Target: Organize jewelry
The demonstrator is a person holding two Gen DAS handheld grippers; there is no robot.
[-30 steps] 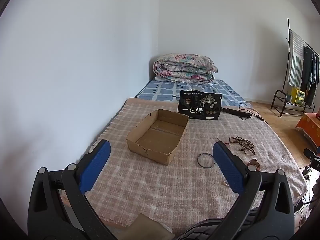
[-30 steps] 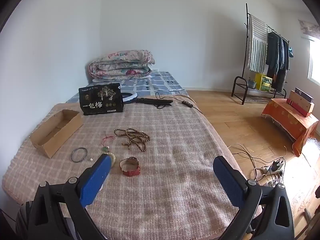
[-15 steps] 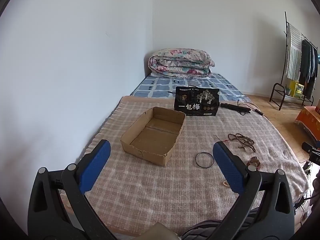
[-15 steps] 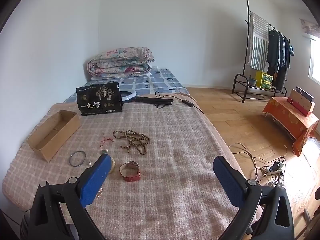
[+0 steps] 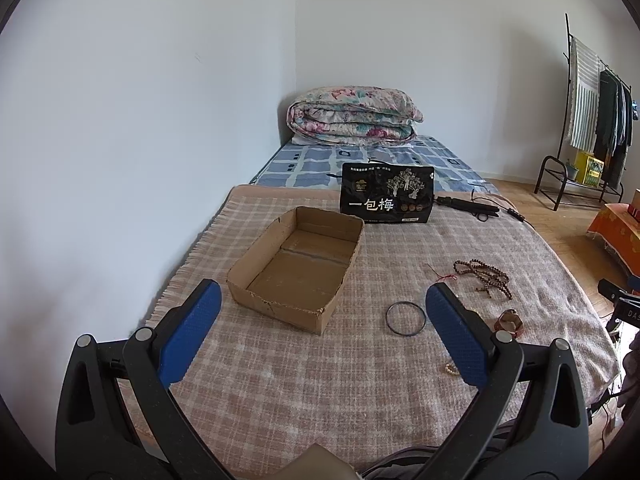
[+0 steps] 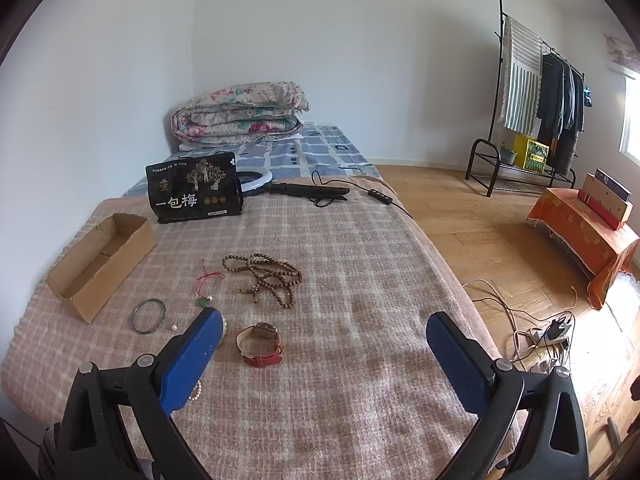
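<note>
Both the left gripper [image 5: 320,328] and right gripper [image 6: 324,344] gape empty (black bag [image 6: 195,188] reads "一包梅").

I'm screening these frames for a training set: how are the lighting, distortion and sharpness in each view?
Left wrist view: soft even daylight, strong fisheye bending with dark corners; cardboard box and dark bangle are sharp, no motion blur. Right wrist view: same distortion; window at the right edge is blown out and throws glare on the wooden floor; wooden bead necklace and red-strap watch stay crisp.

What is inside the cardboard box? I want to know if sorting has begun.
The cardboard box holds no jewelry: only its bare floor shows. Its near wall hides a thin strip of floor.
</note>
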